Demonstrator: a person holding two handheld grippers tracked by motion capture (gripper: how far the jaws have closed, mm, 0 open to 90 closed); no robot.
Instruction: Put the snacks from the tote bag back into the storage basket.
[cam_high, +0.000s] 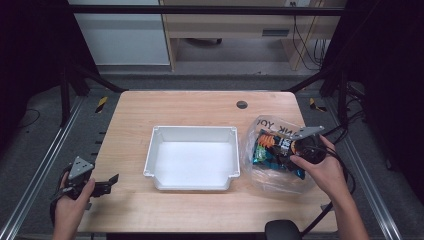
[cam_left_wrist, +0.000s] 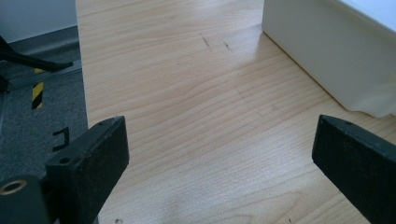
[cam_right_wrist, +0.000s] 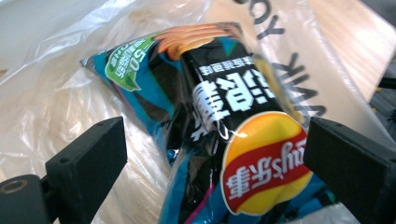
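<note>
The chip bag (cam_right_wrist: 224, 140) is a glossy packet in blue and black, with orange chips pictured at one end, a green patch by one corner, white characters on a black band, and a round red and yellow logo at the near end. In the right gripper view it lies upside down, creased and shiny. It sits inside a clear plastic bag (cam_high: 272, 150) with black letters printed on it, and that bag lies on the table (cam_high: 200, 105) just right of the white tray (cam_high: 192, 158). A second packet may lie under the first; I cannot tell.

The right gripper (cam_high: 289, 147), held in the right hand (cam_high: 325, 167), is at the clear bag, right of the tray. Its jaws stand wide apart, one on each side of the chip bag's logo end. The packet lies between them, with space showing on the left side; on the right side the jaw comes close to the packet's edge, and I cannot tell whether it touches. Nothing is clamped.

The left gripper (cam_high: 114, 180), in the left hand (cam_high: 70, 200), is well left of the tray, at the table's near left edge. Its jaws are wide too, with only bare wood between them, and the tray's outer wall (cam_left_wrist: 327, 56) stands off to one side.
</note>
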